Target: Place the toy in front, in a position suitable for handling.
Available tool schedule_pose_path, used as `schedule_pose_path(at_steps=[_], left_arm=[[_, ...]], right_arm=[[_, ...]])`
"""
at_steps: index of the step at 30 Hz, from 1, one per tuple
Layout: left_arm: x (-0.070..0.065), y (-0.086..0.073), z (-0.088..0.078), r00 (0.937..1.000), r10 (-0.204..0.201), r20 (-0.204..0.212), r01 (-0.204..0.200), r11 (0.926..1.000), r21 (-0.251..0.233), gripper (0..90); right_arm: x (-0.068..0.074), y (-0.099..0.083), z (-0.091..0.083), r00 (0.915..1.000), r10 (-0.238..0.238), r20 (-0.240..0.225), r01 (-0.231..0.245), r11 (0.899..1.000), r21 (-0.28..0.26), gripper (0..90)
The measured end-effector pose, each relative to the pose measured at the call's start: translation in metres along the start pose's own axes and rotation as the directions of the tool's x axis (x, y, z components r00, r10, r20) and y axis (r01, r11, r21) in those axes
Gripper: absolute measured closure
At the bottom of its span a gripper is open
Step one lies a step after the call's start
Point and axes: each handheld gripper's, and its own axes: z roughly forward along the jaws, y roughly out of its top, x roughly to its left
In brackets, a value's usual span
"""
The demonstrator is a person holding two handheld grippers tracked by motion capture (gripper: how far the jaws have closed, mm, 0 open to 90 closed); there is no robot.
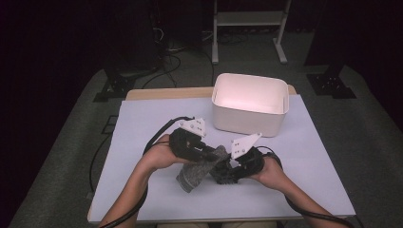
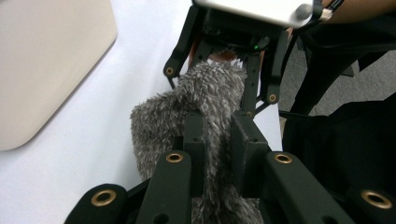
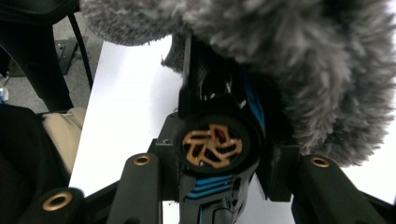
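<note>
**A:** Grey fuzzy cover (image 1: pixel 197 171), where does it sit right now?

**B:** It sits between the two tools, raised off the counter (image 1: pixel 142 118). The left tongs (image 2: pixel 219 126) are pinched together on a fold of its pile. From there the cover runs forward to the right tongs (image 3: pixel 219 144) and bunches up just beyond their tips, while its loose end hangs below the left tongs.

**A:** And the right tongs?

**B:** They are clamped on a black device (image 3: pixel 212 186) with blue stripes and a copper-coloured, fan-like end. One jaw sits on each flank of its body. In the right gripper view the cover lies over the far part of the device, just past the tips.

**A:** So which step is this?

**B:** My guess is that the cover and the device are being worked against each other in mid-air, one tool holding each. I can't tell whether the cover is going on or coming off, because its mouth is hidden behind the fluff.

**A:** What does the next move need?

**B:** It needs a steady hold on the device and a straight pull by the left tongs along the device's length. The pinch has to stay deep enough that the pile doesn't slip out. The white bin (image 1: pixel 247 118), well beyond both tongs, looks like the likely drop spot afterwards.
</note>
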Motion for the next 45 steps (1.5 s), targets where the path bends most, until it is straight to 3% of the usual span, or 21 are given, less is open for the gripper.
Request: schedule_pose_path(at_steps=[14,19,26,29,38,45], left_arm=[[0.005,-0.022,0.007,0.9987,-0.051,0.001,0.051,0.9987,0.009,77.7],[0.004,-0.014,0.008,0.9996,-0.026,0.008,0.026,0.9997,0.001,77.9],[-0.004,0.01,0.011,0.999,0.027,0.035,-0.026,0.9993,-0.027,77.8],[-0.006,0.015,0.015,0.9986,0.038,0.036,-0.038,0.9992,-0.011,77.8],[-0.001,0.0,0.013,0.9998,0.007,0.021,-0.007,0.9999,-0.008,77.7],[0.0,-0.008,0.017,1.0,0.0,0.0,0.0,0.999,0.044,77.7]], right_arm=[[0.001,-0.016,-0.013,0.9995,0.028,0.015,-0.028,0.999,-0.047,56.3],[0.002,-0.019,-0.016,0.9991,0.038,0.019,-0.037,0.998,-0.055,56.3],[0.001,-0.021,-0.017,0.9986,0.05,0.019,-0.049,0.997,-0.066,56.3],[0.002,-0.02,-0.016,0.9987,0.046,0.022,-0.044,0.997,-0.063,56.3],[0.001,-0.027,-0.019,0.997,0.075,0.02,-0.073,0.993,-0.091,55.6],[-0.001,-0.031,-0.023,0.9936,0.113,0.005,-0.112,0.99,-0.086,50.4]])
